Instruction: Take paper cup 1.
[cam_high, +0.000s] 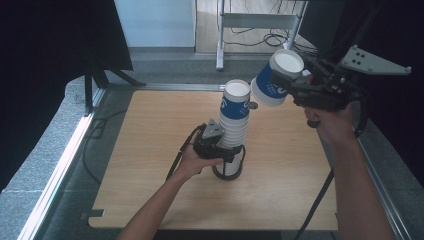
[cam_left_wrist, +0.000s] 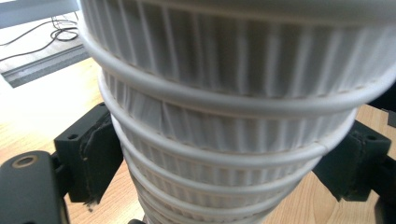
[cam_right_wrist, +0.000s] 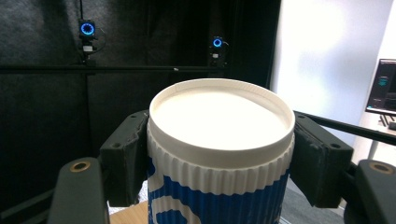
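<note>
A tall stack of upturned blue-and-white paper cups (cam_high: 235, 117) stands on the wooden table (cam_high: 150, 150), with a dark ring around its foot. My left gripper (cam_high: 229, 154) is shut on the lower part of the stack. In the left gripper view the ribbed white cup walls (cam_left_wrist: 233, 116) sit between the two black pads (cam_left_wrist: 93, 158), which touch them on both sides. My right gripper (cam_high: 290, 84) holds a single cup (cam_high: 267, 89) tilted in the air, up and to the right of the stack's top. In the right gripper view that cup (cam_right_wrist: 219, 121) shows bottom-up between the pressing pads (cam_right_wrist: 322, 168).
A metal frame leg (cam_high: 220, 40) and loose cables (cam_high: 260, 37) lie on the floor beyond the table's far edge. A black stand (cam_high: 90, 80) and dark curtain are at the left. A monitor (cam_right_wrist: 385, 86) shows at the far right of the right gripper view.
</note>
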